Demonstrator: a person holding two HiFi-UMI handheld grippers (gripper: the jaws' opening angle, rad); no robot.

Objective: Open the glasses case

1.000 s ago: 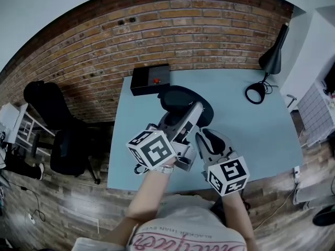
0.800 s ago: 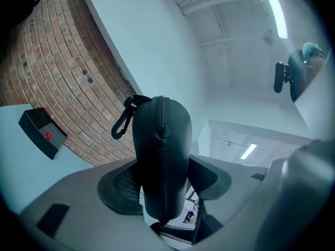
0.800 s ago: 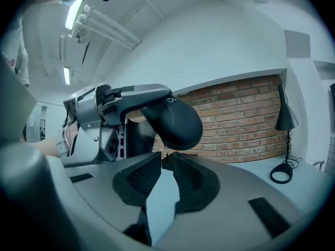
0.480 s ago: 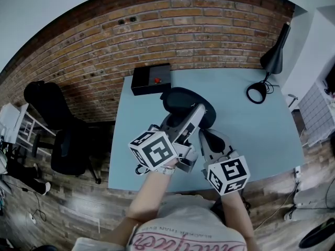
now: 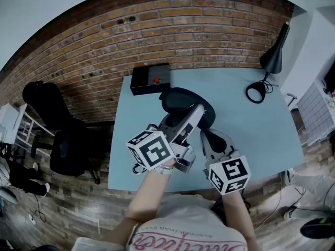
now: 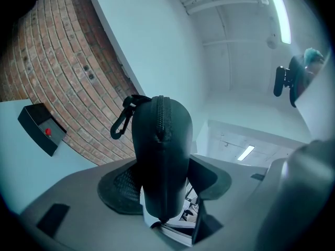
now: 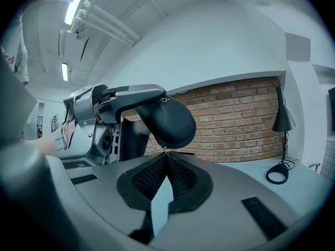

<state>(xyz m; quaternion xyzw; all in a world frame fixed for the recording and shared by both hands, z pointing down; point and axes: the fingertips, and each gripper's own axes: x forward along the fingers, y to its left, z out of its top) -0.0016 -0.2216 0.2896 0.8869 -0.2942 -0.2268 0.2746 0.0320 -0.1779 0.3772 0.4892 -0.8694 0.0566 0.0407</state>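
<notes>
A black zip-up glasses case (image 6: 159, 150) is held in the air over the table, and my left gripper (image 6: 162, 179) is shut on its sides with the zipper seam facing the camera. A clip (image 6: 121, 123) hangs from the case's far end. In the head view the case (image 5: 180, 99) sticks out beyond the left gripper (image 5: 194, 113). My right gripper (image 7: 165, 153) is shut, its tips pinching the small zipper pull (image 7: 164, 149) under the case's (image 7: 167, 119) near end. In the head view the right gripper (image 5: 204, 135) sits just right of the left one.
A black box with a red button (image 5: 151, 79) stands at the back of the light-blue table (image 5: 256, 129). A black desk lamp (image 5: 269, 61) is at the far right. A brick wall (image 5: 172, 30) runs behind the table. A black office chair (image 5: 57, 135) stands to its left.
The right gripper's jaws have closed together at the case's near end. Both hands and the case have stayed where they were.
</notes>
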